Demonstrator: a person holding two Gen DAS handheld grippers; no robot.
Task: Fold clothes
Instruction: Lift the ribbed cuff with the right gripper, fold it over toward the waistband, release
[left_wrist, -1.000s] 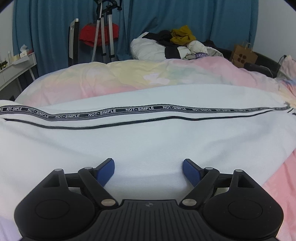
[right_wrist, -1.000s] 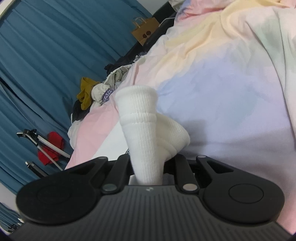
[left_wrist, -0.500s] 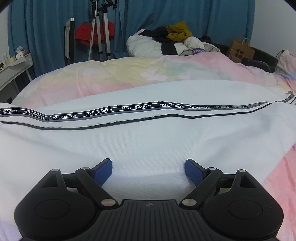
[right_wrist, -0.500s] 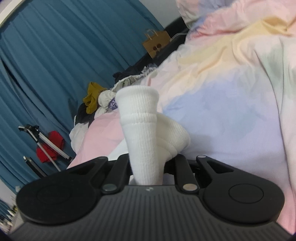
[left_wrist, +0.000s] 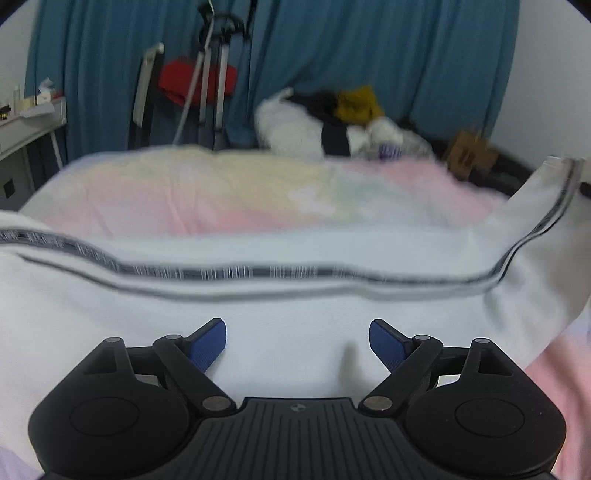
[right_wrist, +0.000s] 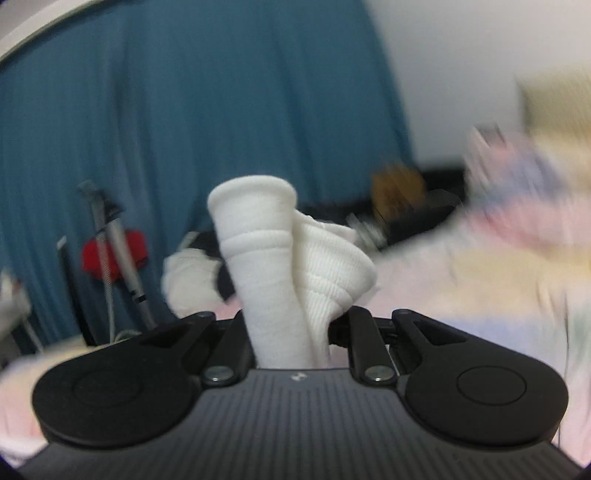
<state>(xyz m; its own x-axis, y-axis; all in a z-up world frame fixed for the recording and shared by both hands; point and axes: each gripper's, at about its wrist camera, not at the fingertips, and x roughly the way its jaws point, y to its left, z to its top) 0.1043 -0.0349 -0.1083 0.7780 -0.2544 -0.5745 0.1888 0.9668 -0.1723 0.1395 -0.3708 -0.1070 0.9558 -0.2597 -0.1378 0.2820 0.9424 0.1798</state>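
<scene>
We see our left gripper (left_wrist: 297, 341) spread open above white trousers (left_wrist: 295, 306) filling the lower frame; our right gripper (right_wrist: 291, 332) pinches their ribbed cuff (right_wrist: 273, 258), frame centre.

Your backdrop: bedroom clutter behind the bed.
You face long teal curtains (left_wrist: 369, 55), a grey metal tripod (left_wrist: 207, 81) before a red cloth bundle (left_wrist: 177, 85), a brown paper bag (left_wrist: 469, 155), and a pastel quilt (left_wrist: 221, 192).

A home bedroom: a bed under a pastel duvet (left_wrist: 207, 192), blue curtains (left_wrist: 369, 55) behind (floor-length, drawn), and a heap of clothes (left_wrist: 332, 125) beyond.
</scene>
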